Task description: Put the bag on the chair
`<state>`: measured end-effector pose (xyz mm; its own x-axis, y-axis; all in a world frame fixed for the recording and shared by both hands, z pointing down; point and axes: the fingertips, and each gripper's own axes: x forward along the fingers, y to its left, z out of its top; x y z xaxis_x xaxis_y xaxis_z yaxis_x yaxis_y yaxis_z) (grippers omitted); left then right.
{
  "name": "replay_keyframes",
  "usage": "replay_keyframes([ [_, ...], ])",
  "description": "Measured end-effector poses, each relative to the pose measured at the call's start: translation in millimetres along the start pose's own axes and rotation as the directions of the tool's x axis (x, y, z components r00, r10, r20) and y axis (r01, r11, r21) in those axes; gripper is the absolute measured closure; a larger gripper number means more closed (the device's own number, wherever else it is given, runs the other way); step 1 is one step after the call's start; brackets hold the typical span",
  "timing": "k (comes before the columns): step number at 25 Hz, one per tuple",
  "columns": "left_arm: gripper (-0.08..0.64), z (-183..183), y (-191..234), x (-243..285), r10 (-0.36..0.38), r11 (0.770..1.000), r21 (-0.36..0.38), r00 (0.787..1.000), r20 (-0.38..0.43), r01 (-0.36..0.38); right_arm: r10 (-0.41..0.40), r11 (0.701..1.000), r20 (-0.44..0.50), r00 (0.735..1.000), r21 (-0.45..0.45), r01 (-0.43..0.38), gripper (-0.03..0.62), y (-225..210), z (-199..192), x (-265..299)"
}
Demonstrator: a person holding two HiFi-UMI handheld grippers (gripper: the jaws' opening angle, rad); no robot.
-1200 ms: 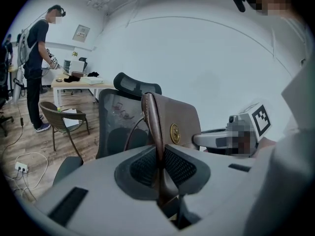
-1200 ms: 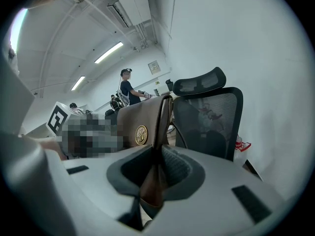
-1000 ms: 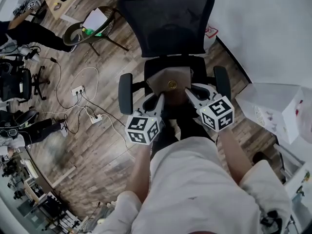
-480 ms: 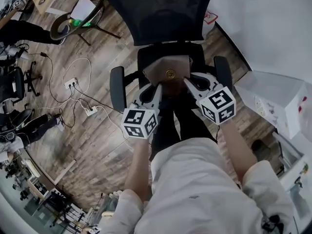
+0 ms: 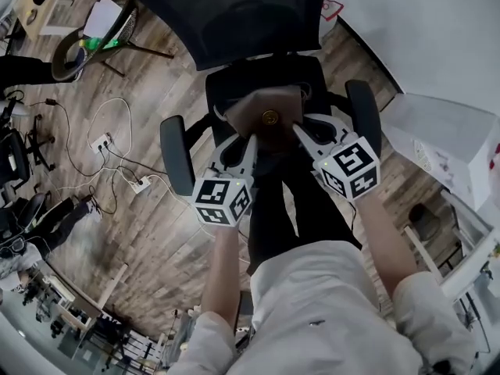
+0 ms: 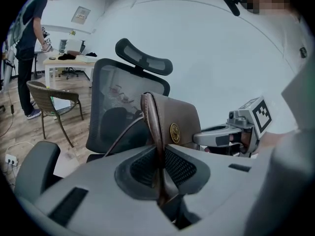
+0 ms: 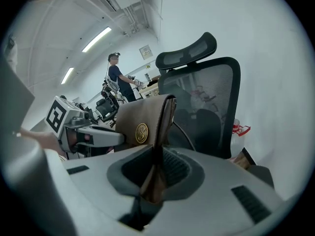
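A brown leather bag point(image 5: 269, 117) with a round gold emblem hangs just over the seat of a black mesh office chair point(image 5: 234, 18). My left gripper point(image 5: 250, 142) is shut on the bag's left edge point(image 6: 156, 132). My right gripper point(image 5: 298, 134) is shut on its right edge point(image 7: 160, 127). The bag stands upright between the two grippers, its emblem point(image 6: 174, 132) facing me, and a thin dark strap point(image 6: 123, 132) trails off its side. Whether its bottom touches the seat I cannot tell. The chair's headrest point(image 7: 189, 50) and backrest rise right behind the bag.
The chair's armrests point(image 5: 176, 153) point(image 5: 364, 116) flank my grippers. A wicker chair point(image 5: 94, 41) stands at the back left, with cables and power strips point(image 5: 101, 143) on the wooden floor. A white wall and white boxes point(image 5: 445, 143) lie to the right. A person point(image 6: 27, 58) stands by a desk.
The bag and both grippers have moved forward over the chair seat, which has drawn closer. The grips are unchanged.
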<state>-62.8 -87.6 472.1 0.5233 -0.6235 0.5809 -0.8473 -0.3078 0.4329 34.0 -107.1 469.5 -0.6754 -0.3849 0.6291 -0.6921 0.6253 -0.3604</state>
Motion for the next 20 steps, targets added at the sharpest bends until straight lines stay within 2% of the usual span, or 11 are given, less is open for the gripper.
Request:
replay_keyframes([
  [11,0.518,-27,33,37,-0.041,0.998,0.039,0.997,-0.07,0.043,-0.034,0.996,-0.017,0.999,0.076,0.035,0.537,-22,-35,43],
  [20,0.518,-44,56,66,-0.045,0.998,0.049,0.996,-0.083,0.049,-0.071,0.992,-0.022,0.997,0.104,0.073,0.538,-41,-56,73],
])
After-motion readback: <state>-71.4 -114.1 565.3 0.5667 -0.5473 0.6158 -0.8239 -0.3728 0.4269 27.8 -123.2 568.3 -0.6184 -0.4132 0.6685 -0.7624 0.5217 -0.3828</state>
